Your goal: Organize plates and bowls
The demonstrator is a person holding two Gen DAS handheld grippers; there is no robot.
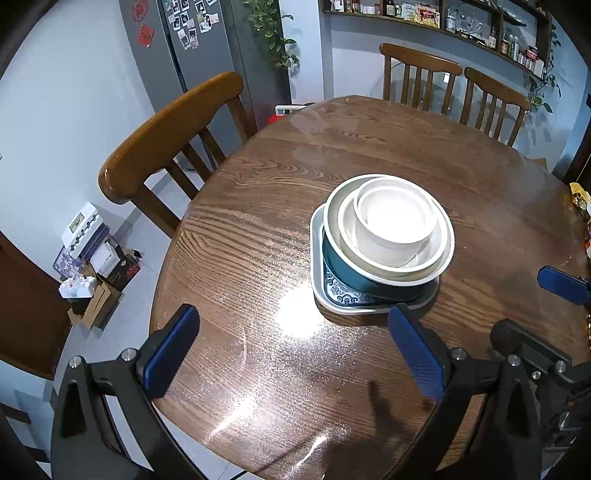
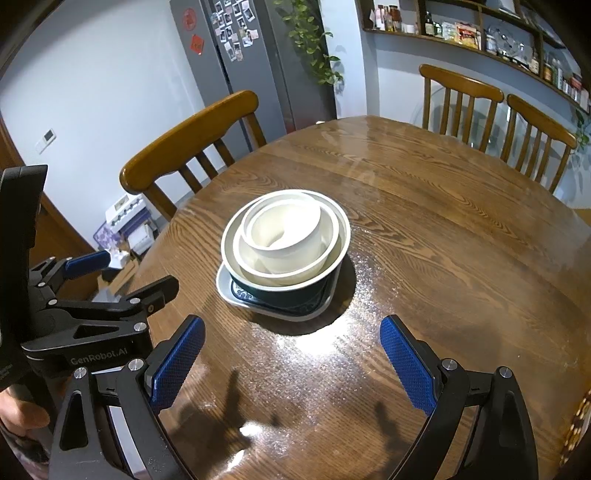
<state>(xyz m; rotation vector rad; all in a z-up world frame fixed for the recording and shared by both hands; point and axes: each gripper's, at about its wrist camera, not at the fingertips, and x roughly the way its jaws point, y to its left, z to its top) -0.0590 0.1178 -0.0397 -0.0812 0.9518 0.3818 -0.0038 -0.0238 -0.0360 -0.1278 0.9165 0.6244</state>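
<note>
One stack of dishes stands near the middle of the round wooden table [image 1: 258, 206] [image 2: 443, 221]. A squarish white plate with a blue pattern [image 1: 332, 291] [image 2: 236, 295] lies at the bottom. On it sits a dark teal bowl [image 1: 343, 269] [image 2: 295, 295], with a cream bowl [image 1: 424, 258] [image 2: 258, 269] nested inside and a small white bowl [image 1: 395, 236] [image 2: 291, 247] on top. My left gripper [image 1: 291, 354] hovers open before the stack, a little to its left. My right gripper [image 2: 291, 362] is open too, just short of the stack, with nothing between its fingers.
Wooden chairs stand at the left [image 1: 166, 129] [image 2: 192, 140] and far side [image 1: 421, 74] [image 2: 461, 96] of the table. Boxes [image 1: 96, 266] clutter the floor at the left. A grey fridge [image 1: 207, 55] and wall shelves [image 2: 480, 33] are behind. A hand [image 2: 22, 417] holds the left gripper.
</note>
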